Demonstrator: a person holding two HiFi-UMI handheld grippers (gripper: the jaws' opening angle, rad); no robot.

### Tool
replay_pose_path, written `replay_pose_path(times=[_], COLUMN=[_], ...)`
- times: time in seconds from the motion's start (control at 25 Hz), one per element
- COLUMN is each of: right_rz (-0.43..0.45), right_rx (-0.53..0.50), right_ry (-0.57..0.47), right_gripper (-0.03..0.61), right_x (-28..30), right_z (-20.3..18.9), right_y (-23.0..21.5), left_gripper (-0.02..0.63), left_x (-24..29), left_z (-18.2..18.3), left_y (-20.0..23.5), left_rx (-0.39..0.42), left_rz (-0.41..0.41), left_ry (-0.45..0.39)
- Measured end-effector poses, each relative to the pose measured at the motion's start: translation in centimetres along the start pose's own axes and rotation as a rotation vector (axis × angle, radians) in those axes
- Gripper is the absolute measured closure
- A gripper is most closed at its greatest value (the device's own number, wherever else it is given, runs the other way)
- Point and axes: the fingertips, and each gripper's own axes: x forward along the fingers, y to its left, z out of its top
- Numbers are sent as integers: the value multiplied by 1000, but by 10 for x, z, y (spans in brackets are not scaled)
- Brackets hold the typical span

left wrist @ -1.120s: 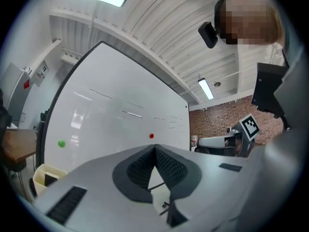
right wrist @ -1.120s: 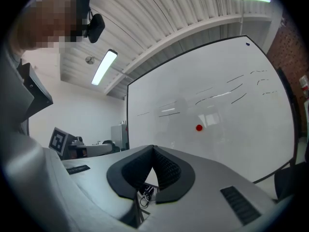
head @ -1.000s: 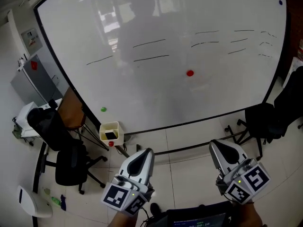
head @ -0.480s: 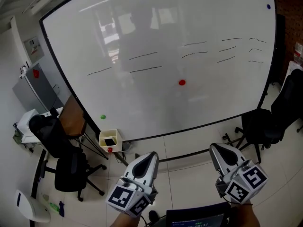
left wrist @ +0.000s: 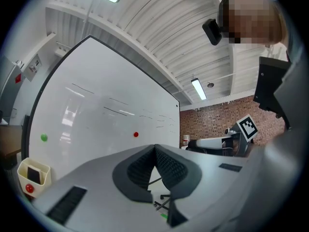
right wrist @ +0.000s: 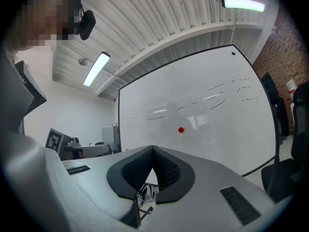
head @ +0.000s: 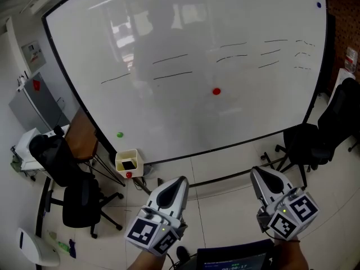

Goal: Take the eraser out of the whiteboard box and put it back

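A cream whiteboard box hangs at the lower left corner of the big whiteboard, with a dark eraser standing inside it. The left gripper view shows the same box and eraser at its far left. My left gripper is shut and empty, held level well short and to the right of the box. My right gripper is also shut and empty, further right, facing the board. In both gripper views the pads meet at the tips.
Red magnets and a green one sit on the board. Black office chairs stand at left and right. A wooden table and a grey cabinet are left of the board. Tiled floor lies below.
Both grippers have drifted slightly across the floor in front of the board, and the head view has shifted a little. Their jaws stay shut and empty.
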Motion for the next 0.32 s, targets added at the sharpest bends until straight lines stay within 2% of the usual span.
replay_pose_path(times=[0.32], right_rz=[-5], right_rx=[2], right_ry=[7], right_gripper=[555], right_x=[-1], right_z=[-2], right_y=[4], left_gripper=[588], left_x=[-4], left_z=[-4], left_y=[-1], left_rx=[-16], left_rz=[-7], left_ry=[16])
